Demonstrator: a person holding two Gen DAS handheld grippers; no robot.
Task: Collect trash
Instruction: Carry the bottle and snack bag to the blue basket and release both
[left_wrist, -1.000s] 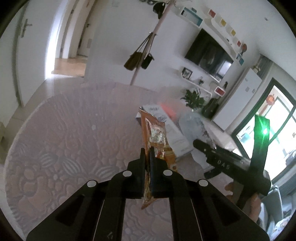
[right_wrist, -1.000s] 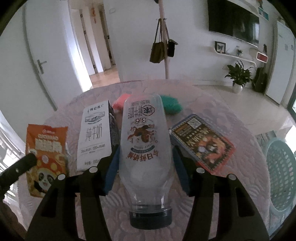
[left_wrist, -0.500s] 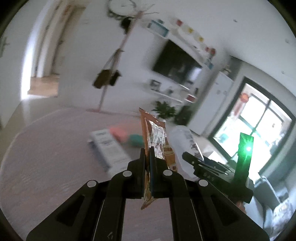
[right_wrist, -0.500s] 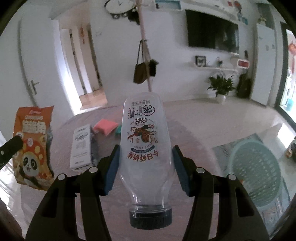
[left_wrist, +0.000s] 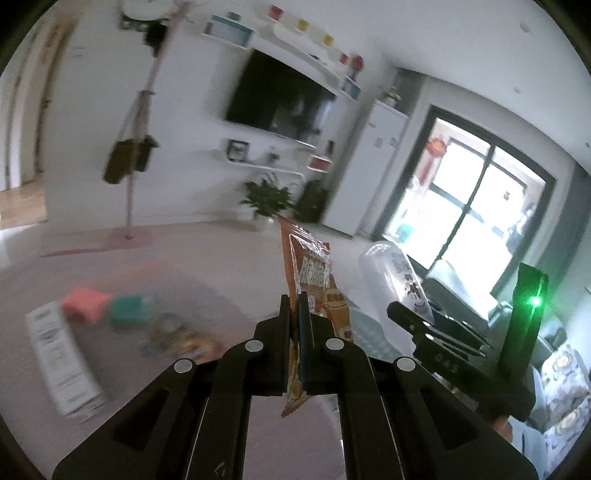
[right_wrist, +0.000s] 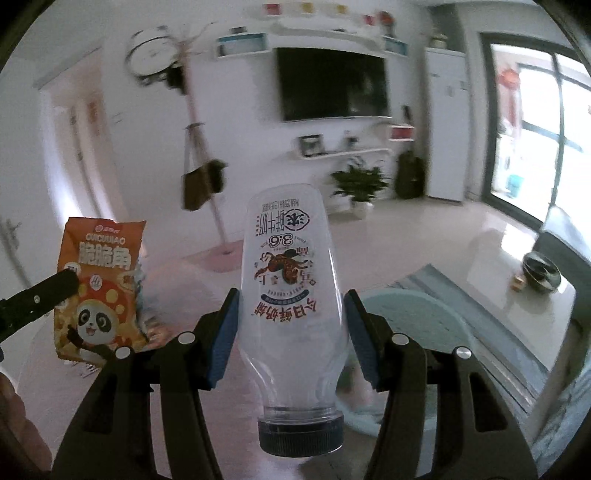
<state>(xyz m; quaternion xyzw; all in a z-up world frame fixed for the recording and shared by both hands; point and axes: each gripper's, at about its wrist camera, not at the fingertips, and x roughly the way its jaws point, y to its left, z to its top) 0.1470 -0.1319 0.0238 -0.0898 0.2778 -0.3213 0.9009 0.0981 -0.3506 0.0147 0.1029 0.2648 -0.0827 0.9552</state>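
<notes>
left wrist view: from just behind the left tongs (left_wrist: 294, 306), facing forward and slightly downward toward the tv wall (left_wrist: 277, 96).
right wrist view: close behind the right tongs (right_wrist: 291, 325), same heading.
shared: tv wall, coat stand (right_wrist: 201, 173), plant (left_wrist: 266, 201), snack bag (right_wrist: 99, 284), bottle (left_wrist: 395, 273).

Two hand-held grippers, both matte black plastic. The left gripper (left_wrist: 294, 301) has two flat, narrow fingers (left_wrist: 284, 314) on angular linkage arms with triangular cut-outs, pinned by four round silver screws; a small white mark sits near its base. The right gripper (right_wrist: 291, 314) shares the black frame, cut-outs and silver screws, but its fingers (right_wrist: 223, 339) carry blue pads on their inner faces. From the left wrist view, the right gripper's side bears faint pale lettering and an upright black fin with a glowing green light.
</notes>
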